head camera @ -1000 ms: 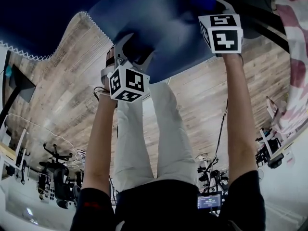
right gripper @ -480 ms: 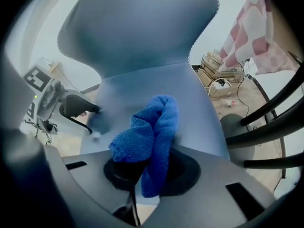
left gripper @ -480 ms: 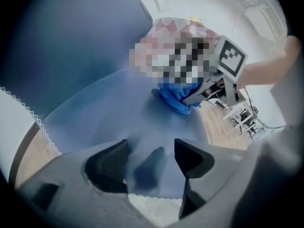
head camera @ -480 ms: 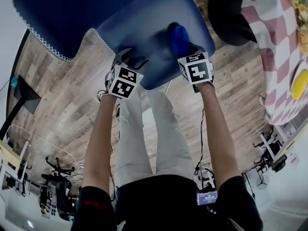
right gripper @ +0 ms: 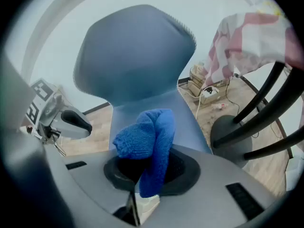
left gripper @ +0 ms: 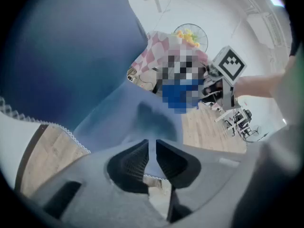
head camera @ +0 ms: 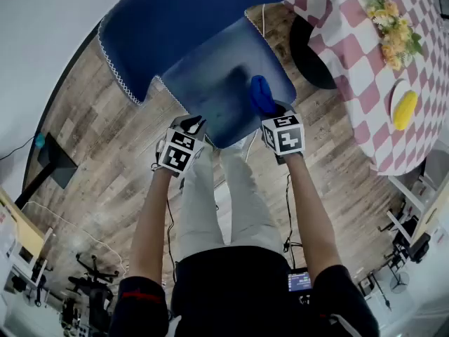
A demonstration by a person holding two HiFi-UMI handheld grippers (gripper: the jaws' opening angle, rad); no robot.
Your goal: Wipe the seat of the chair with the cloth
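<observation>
The blue chair shows its seat and its backrest from above. My right gripper is shut on a bunched blue cloth over the seat's right front part. In the right gripper view the cloth sticks up out of the right gripper and hides the pads, with the seat beyond. My left gripper hangs over the seat's front left edge. Its jaws have just been closing; in the left gripper view the left gripper keeps only a thin slit, with nothing in it.
A table with a red-and-white checked cloth stands right of the chair, bearing yellow flowers and a yellow plate. Its black round base lies close to the seat. The person's legs stand at the seat's front. A black stand is on the wooden floor at left.
Both grippers have risen and drawn back toward the seat's front edge. The left jaws, wide open at the seat edge before, have closed. The cloth stayed in the right gripper.
</observation>
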